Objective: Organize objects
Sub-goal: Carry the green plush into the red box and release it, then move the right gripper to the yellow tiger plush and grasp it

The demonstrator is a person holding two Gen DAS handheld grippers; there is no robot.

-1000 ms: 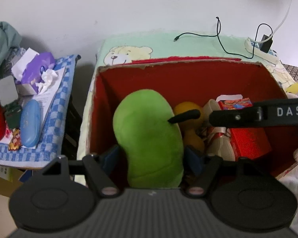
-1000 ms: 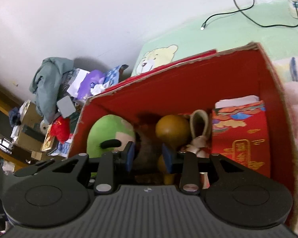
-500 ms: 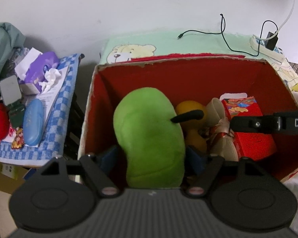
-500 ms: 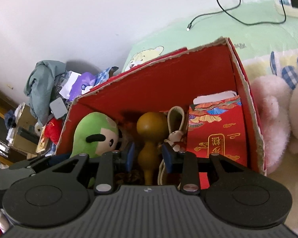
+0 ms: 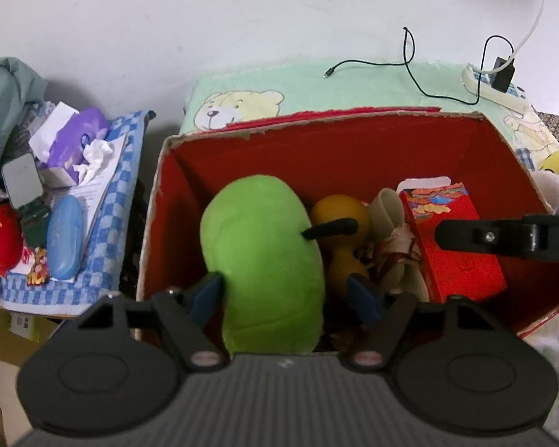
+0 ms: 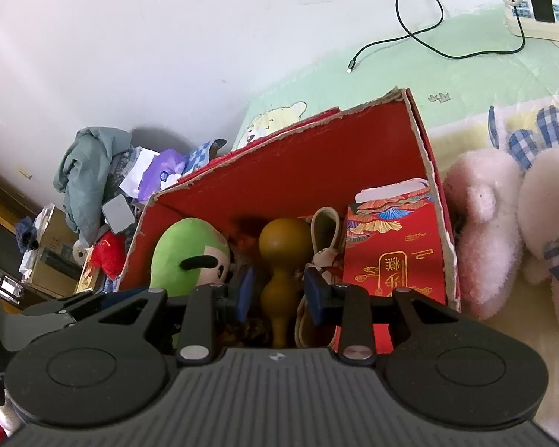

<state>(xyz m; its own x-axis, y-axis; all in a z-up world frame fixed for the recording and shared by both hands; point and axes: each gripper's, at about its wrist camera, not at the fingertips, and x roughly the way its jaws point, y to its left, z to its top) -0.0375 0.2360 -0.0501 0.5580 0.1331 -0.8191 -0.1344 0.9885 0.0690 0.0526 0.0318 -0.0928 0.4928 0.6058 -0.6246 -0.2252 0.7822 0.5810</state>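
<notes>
Inside red box (image 5: 339, 149), left tongs (image 5: 290, 294) spread around green plush (image 5: 261, 246), gourd (image 5: 339, 238) beside.

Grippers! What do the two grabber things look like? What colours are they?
Both look alike. The left gripper and the right gripper each have a grey ribbed body, two round black discs, black bars with silver screws, and blue pads on the fingertips. The right one, seen from the left camera, has white letters on its black side. No cables or sleeves show.
</notes>
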